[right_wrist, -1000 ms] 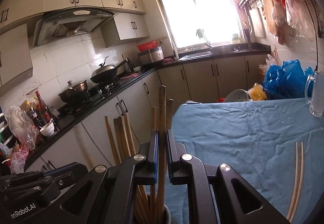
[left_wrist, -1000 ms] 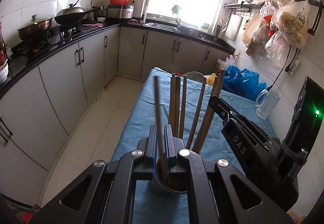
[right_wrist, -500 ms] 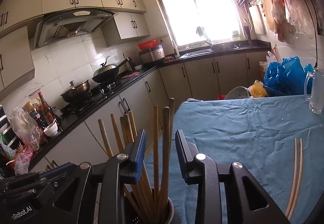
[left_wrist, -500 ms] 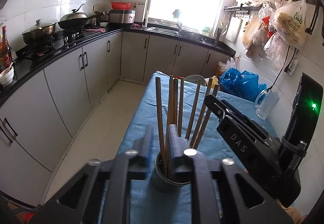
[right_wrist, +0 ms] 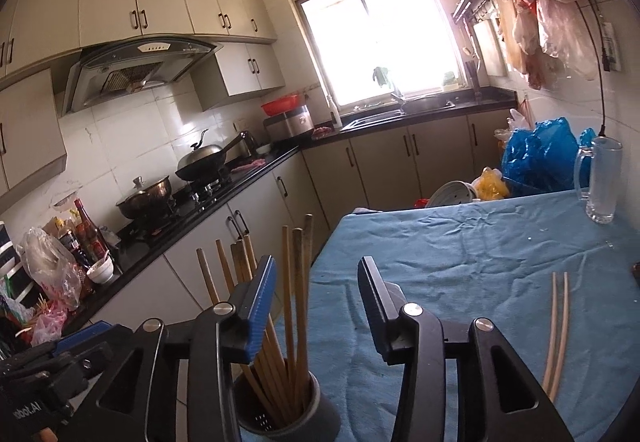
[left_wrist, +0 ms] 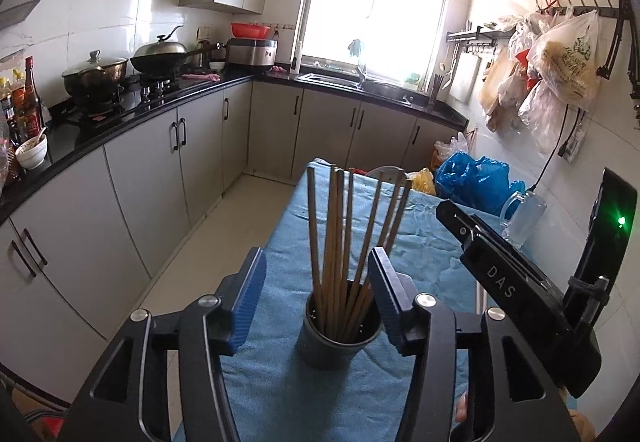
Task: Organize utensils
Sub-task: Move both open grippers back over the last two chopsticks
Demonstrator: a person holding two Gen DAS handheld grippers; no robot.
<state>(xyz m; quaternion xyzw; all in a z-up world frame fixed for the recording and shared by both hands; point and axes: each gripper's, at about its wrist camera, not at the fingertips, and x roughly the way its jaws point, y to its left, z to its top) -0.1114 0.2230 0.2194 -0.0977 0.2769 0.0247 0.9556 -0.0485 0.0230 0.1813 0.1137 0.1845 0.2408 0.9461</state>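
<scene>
Left gripper and right gripper: both parted, jaws just been opening, gripping nothing, pads clear of the chopsticks. Standing bundled in the grey holder at the near table edge; seemingly mostly sorted. Still left: one loose pair of chopsticks lying on the blue tablecloth, well apart. Farther on, a glass mug, blue bags, then dark countertop, wok, sink and bright window.
</scene>
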